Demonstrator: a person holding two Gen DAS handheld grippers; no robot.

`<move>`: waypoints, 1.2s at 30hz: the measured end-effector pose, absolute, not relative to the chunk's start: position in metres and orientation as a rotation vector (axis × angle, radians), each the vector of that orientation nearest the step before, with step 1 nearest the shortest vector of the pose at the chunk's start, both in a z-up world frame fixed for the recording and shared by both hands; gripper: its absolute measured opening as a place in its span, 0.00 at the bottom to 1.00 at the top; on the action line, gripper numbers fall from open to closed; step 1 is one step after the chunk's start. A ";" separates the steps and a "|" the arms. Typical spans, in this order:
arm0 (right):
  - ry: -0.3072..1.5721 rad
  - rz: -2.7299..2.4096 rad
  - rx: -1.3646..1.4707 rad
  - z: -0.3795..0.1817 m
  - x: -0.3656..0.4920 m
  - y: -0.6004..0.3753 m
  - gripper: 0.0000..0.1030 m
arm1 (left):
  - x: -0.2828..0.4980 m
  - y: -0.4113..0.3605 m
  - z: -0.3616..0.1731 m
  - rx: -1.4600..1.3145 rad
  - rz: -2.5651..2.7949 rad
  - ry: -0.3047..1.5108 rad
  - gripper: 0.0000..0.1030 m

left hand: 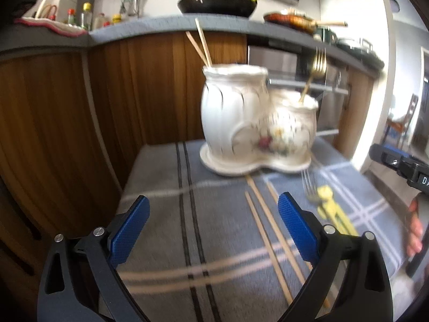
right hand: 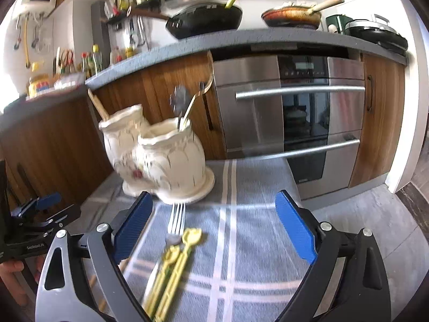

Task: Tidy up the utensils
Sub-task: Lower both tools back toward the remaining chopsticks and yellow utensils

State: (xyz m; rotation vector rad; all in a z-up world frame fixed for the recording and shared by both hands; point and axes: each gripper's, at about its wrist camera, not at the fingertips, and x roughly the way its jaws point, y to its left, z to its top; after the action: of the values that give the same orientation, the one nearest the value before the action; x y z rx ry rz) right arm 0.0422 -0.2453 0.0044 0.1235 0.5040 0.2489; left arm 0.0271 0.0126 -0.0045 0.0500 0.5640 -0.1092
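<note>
Both the left gripper and the right gripper are standing spread, pinching nothing; the ceramic holder is sitting at twelve o'clock.

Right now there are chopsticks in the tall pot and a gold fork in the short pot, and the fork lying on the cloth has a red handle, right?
Almost. The fork on the cloth has a yellow handle, not red; the right wrist view shows it. The chopsticks do stand in the tall pot, and the gold fork in the short pot.
</note>
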 end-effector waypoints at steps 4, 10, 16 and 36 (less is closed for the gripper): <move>0.575 0.262 0.094 -0.007 0.041 -0.242 0.89 | 0.029 0.006 -0.015 0.060 -0.125 0.632 0.93; 0.656 0.316 0.036 -0.022 0.035 -0.229 0.86 | 0.028 -0.009 -0.030 0.115 -0.154 0.711 0.93; 0.728 0.359 0.001 -0.031 0.036 -0.217 0.64 | 0.030 -0.009 -0.035 0.115 -0.158 0.748 0.90; 0.820 0.420 -0.087 -0.040 0.037 -0.206 0.30 | 0.030 -0.015 -0.041 0.147 -0.259 0.823 0.43</move>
State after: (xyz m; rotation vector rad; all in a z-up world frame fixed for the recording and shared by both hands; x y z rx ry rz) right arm 0.0373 -0.2057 -0.0403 -0.0868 0.8199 0.4201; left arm 0.0300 -0.0152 -0.0411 0.1469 0.8233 -0.2592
